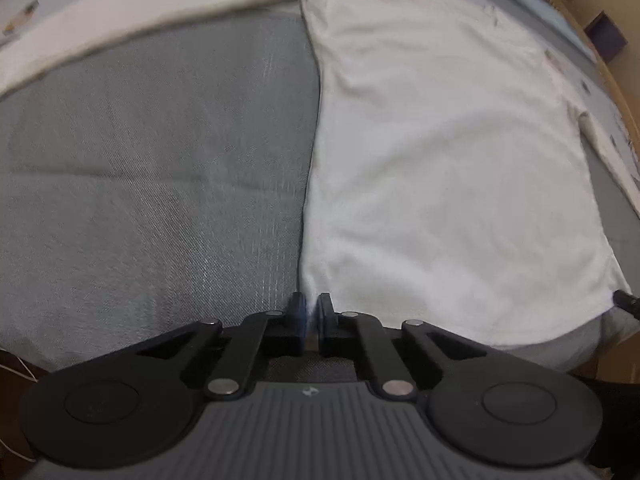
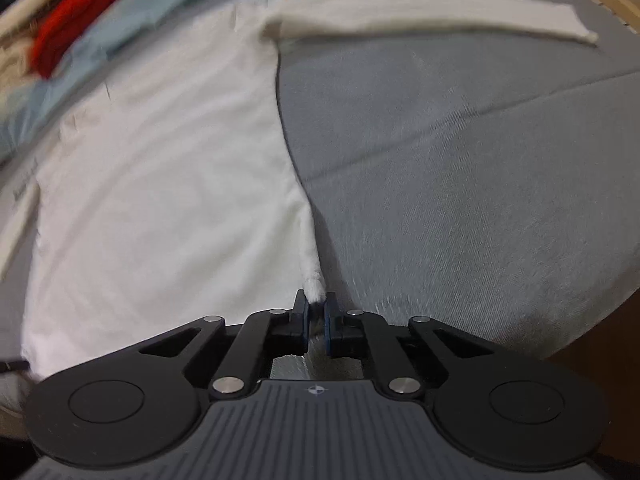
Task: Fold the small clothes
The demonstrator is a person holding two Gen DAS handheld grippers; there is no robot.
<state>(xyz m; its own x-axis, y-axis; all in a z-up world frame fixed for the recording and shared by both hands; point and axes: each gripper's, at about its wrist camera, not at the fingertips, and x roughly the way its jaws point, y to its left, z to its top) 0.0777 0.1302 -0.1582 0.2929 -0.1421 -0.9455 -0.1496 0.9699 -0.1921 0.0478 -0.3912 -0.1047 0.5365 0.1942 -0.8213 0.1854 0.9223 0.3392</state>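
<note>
A white long-sleeved garment (image 1: pixel 440 160) lies spread flat on a grey cloth surface (image 1: pixel 152 180). My left gripper (image 1: pixel 311 304) is shut on the garment's near left hem corner. In the right wrist view the same garment (image 2: pixel 160 200) fills the left half, and my right gripper (image 2: pixel 316 304) is shut on its near right hem corner, which bunches up between the pads. One sleeve (image 2: pixel 432 16) stretches out to the right at the far end; the other sleeve (image 1: pixel 140 12) stretches out to the left in the left wrist view.
A light blue cloth (image 2: pixel 120 28) and a red item (image 2: pixel 72 20) lie beyond the garment. A wooden edge (image 1: pixel 612 80) runs along the far right of the surface. The tip of the other gripper (image 1: pixel 626 300) shows at the right edge.
</note>
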